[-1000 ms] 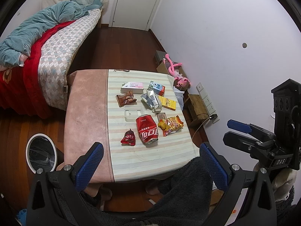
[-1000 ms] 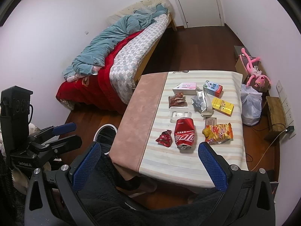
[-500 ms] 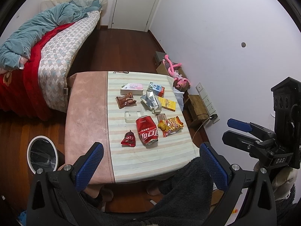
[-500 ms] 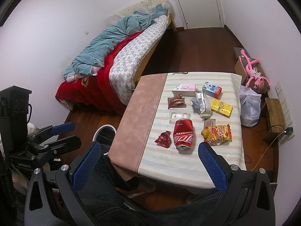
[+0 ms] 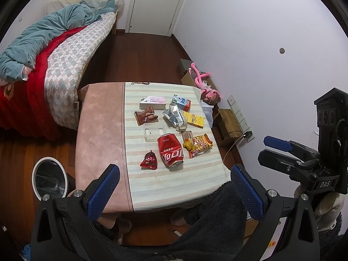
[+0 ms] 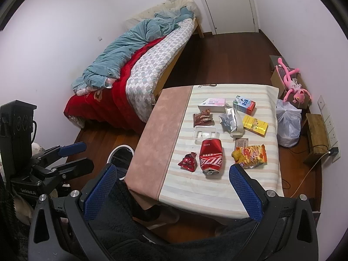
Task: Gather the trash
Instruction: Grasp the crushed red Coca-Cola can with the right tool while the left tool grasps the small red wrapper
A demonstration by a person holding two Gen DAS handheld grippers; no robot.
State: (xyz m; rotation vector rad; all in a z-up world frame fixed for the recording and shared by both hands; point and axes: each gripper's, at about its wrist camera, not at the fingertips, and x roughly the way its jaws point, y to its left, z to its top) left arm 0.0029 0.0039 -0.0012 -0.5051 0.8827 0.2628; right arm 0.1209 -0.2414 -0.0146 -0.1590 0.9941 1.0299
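The trash lies scattered over the striped half of the table (image 5: 174, 182), all of it untouched. Nearest the person is a crushed red soda can (image 5: 170, 151) lying on its side, its open mouth toward the near edge. Just left of it sits a small crumpled red wrapper (image 5: 149, 160), and to its right an orange snack bag (image 5: 198, 145) with a small card (image 5: 187, 134) poking out behind it. Beyond the can is a clear plastic tray (image 5: 154, 131), then a brown wrapper (image 5: 145, 115) and a crumpled silver foil bag (image 5: 175, 117), with a yellow box (image 5: 194, 119) beside the foil bag on the right. At the far side are a white and pink box (image 5: 153, 102) and a small blue and white carton (image 5: 181, 102). A round trash bin (image 5: 49, 178) with a dark liner stands on the wooden floor to the left of the table, close to its near corner. The left gripper (image 5: 174, 191) hangs above the near edge of the table with its blue-padded fingers spread wide and nothing between them. The right gripper (image 6: 171, 193) is held the same way, wide apart and empty, over the near table edge. Past the table are a bed (image 6: 150, 65) with a teal blanket, a white plastic bag (image 6: 288, 128) on the floor and a pink plush toy (image 6: 291, 84) by the wall.
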